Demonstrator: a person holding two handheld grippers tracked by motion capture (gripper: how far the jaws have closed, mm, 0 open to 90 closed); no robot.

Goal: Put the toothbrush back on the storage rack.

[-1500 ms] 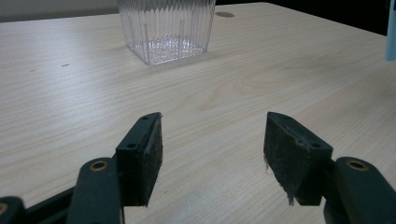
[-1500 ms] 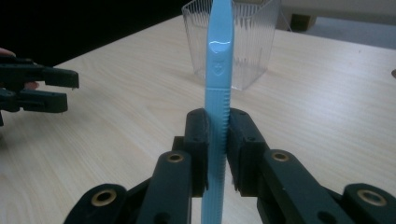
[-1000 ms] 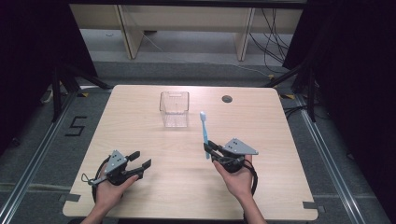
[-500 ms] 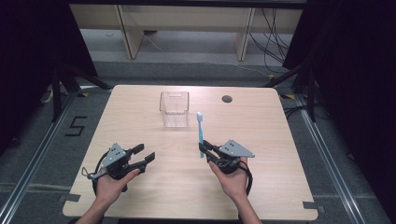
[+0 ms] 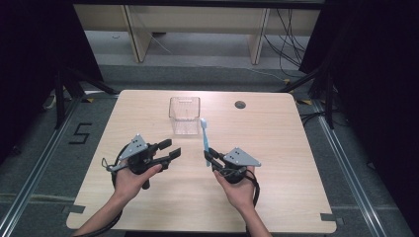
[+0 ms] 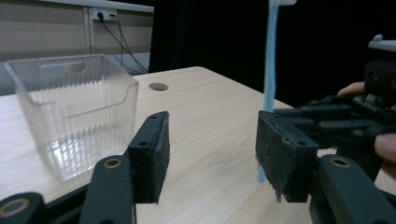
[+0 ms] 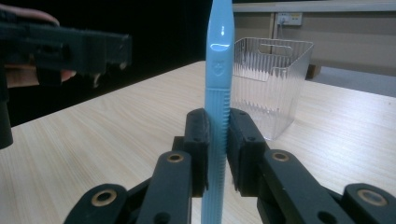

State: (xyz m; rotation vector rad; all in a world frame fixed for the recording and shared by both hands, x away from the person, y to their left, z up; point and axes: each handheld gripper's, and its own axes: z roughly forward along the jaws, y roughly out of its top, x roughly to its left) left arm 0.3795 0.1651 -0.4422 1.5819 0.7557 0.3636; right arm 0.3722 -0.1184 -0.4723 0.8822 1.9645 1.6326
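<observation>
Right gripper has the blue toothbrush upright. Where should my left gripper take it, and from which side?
Grip the bare handle stretch of the toothbrush above the right gripper, below the bristled head. Come in level from the left gripper's own side. The handle stands upright and narrow, so the open jaws can straddle it; their pads are apart with nothing between them.

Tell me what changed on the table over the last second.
The left gripper rose off the table and moved up toward the toothbrush; its jaws have just been closing a little, with nothing between them. The right gripper, shut on the toothbrush, drifted slightly left, carrying the upright brush with it. The clear bin stayed where it was on the table.
</observation>
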